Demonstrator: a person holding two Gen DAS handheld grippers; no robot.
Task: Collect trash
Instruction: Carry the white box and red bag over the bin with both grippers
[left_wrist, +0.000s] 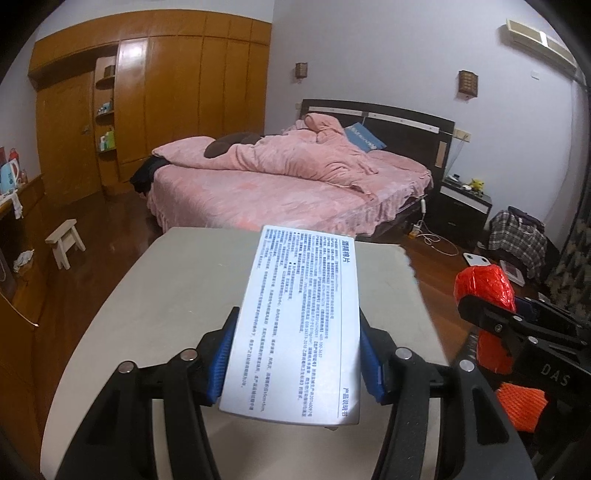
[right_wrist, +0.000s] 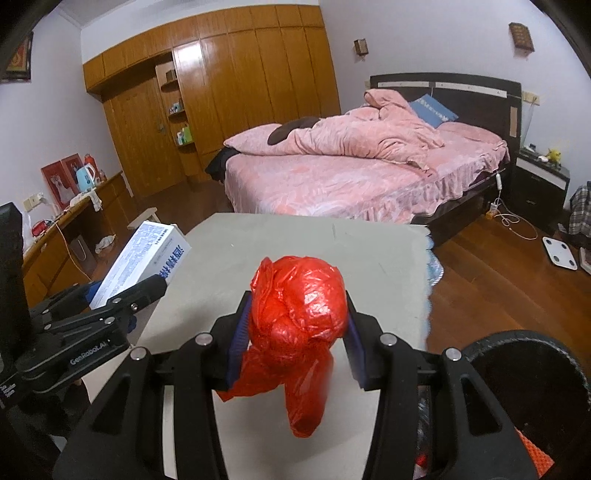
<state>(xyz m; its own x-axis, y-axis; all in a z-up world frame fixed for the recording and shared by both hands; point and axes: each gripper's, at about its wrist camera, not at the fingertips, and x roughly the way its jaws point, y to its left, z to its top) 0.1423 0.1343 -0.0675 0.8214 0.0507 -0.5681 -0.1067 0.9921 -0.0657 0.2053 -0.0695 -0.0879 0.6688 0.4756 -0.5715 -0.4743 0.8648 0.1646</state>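
Both loads aloft over the desk (right_wrist: 369, 251): left hand-held gripper (left_wrist: 295, 354) clamped on white box (left_wrist: 301, 321), right hand-held gripper (right_wrist: 295, 332) on red bag (right_wrist: 299, 314). Slippery, crumpled plastic; could slide free.

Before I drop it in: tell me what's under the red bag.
The red plastic bag, clamped in the right gripper, hangs over bare grey tabletop. The table patch directly beneath it is covered, as are the bag's contents.
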